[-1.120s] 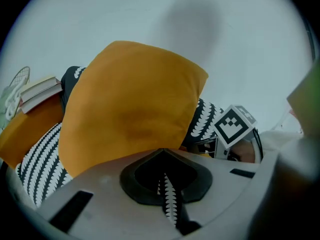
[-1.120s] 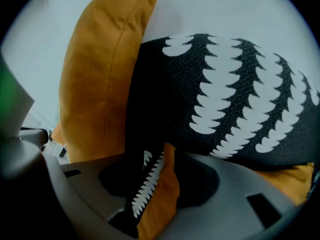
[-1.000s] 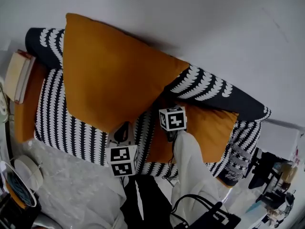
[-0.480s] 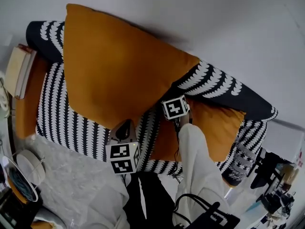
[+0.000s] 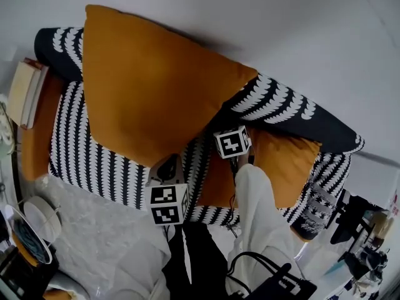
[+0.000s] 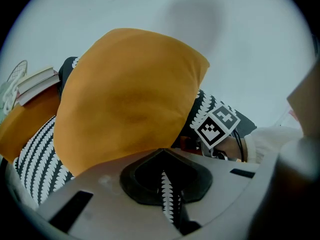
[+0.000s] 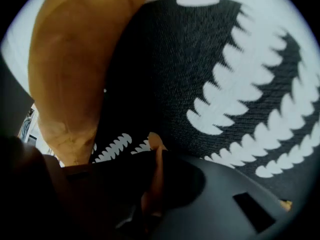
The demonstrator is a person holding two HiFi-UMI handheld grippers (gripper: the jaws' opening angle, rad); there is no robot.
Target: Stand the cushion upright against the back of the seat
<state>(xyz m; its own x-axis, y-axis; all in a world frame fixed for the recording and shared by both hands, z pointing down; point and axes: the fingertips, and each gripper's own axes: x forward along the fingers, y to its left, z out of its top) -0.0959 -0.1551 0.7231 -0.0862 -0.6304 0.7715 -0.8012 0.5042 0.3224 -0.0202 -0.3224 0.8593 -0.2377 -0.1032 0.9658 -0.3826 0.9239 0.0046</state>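
Locate the large orange cushion [image 5: 150, 86] standing upright on the left part of the black-and-white patterned seat [image 5: 72, 149], leaning on the seat back [image 5: 284, 112] and the white wall [image 5: 262, 24] behind it. Confirm in the left gripper view: same cushion [image 6: 130, 94] directly ahead, bulging, lower edge just beyond the fingertips. Find the left gripper [image 5: 170, 164] [image 6: 163, 160] at the front edge of the seat, below the cushion's lower corner, fingers closed to a thin slit, with only a strip of seat cover visible in that slit; not possible to tell whether pinched or merely behind. Find the right gripper [image 5: 229, 136] [image 7: 154, 156] between the large cushion and a second orange cushion [image 5: 284, 164] lying flat on the right part of the seat, fingers clamped together on a thin fold of orange fabric [image 7: 153, 176]; not possible to tell to which cushion belonging. Note, close ahead of the right fingers, the dark leaf-patterned seat back [image 7: 225, 74], with the large cushion [image 7: 70, 59] at left. Note stacked books [image 5: 25, 92] at the seat's left end.
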